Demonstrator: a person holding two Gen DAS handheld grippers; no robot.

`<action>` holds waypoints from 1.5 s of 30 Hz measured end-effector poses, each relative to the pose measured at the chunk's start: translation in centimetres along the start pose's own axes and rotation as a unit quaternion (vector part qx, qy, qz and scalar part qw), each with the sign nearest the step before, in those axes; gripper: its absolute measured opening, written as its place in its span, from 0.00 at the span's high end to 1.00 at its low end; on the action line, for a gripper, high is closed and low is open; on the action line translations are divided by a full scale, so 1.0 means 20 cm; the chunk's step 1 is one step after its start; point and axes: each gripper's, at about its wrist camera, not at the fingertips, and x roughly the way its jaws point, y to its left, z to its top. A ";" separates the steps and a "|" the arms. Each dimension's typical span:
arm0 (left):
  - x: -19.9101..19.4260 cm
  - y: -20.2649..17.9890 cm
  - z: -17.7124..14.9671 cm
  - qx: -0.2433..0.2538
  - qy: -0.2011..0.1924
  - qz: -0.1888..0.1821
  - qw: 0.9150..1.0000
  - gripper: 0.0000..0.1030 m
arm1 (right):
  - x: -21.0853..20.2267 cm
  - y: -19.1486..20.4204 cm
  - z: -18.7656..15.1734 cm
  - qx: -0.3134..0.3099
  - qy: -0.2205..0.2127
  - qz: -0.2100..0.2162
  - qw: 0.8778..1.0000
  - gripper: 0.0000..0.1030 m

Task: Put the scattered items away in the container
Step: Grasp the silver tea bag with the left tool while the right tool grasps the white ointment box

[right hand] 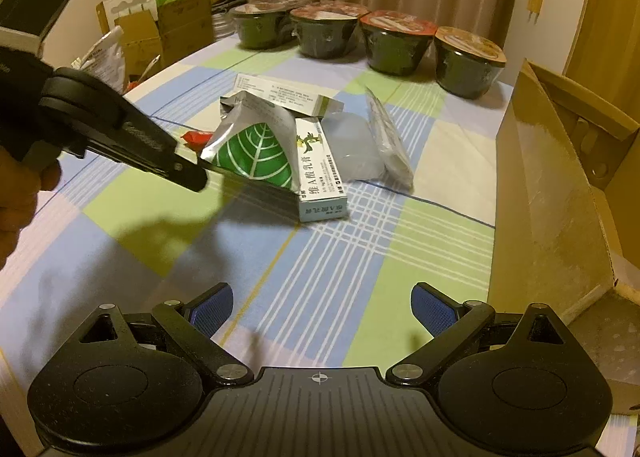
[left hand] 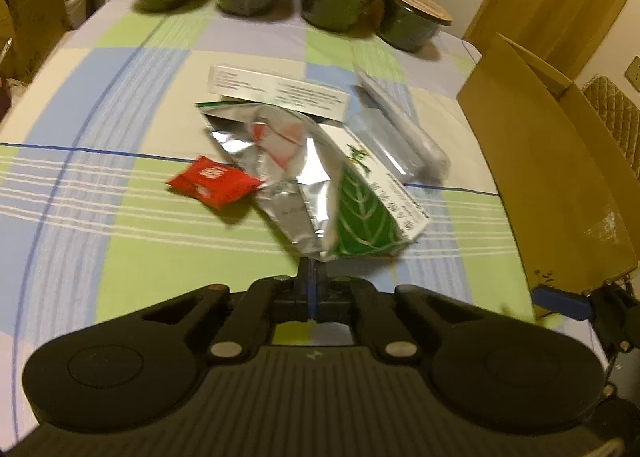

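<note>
The left tongs (left hand: 311,277) are clamped on the lower corner of a silver foil pouch (left hand: 296,177) printed with a green leaf — the pouch hangs tilted above the counter (left hand: 160,249), which is covered in a blue, green and cream checked cloth. In the right wrist view the same tongs reach in from the left with the pouch raised over its own shadow. The right tongs (right hand: 322,309) stand wide apart with nothing between their blue pads, low over the cloth.

Just beside the pouch lies a small red sachet (left hand: 214,183), flat on the cloth. Behind the pouch sits a long white medicine box (left hand: 276,93), and partly under the pouch's right edge a second white box with a green plant mark and Chinese lettering (right hand: 320,177). To the right of these rest a clear plastic cylinder (right hand: 354,149) and a clear wrapped packet (right hand: 390,141), touching each other.

The container — an open cardboard box (right hand: 552,193) — stands at the counter's right edge, flaps up, well apart from the pouch. Along the far edge stands a row of four dark instant-noodle bowls (right hand: 328,33) with sealed lids. A hand (right hand: 20,193) grips the left tool.
</note>
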 end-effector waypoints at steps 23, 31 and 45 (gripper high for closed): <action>0.01 0.11 0.05 0.032 0.007 0.045 0.998 0.73 | 0.07 -0.04 0.06 0.004 -0.010 0.005 1.000 0.03; -0.07 0.12 0.06 0.034 -0.019 0.034 0.999 0.69 | 0.22 -0.06 0.19 0.008 -0.024 0.010 1.000 0.03; 0.03 -0.01 0.14 0.095 -0.026 0.044 0.994 0.34 | 0.47 -0.15 0.33 0.020 0.024 0.038 0.999 0.58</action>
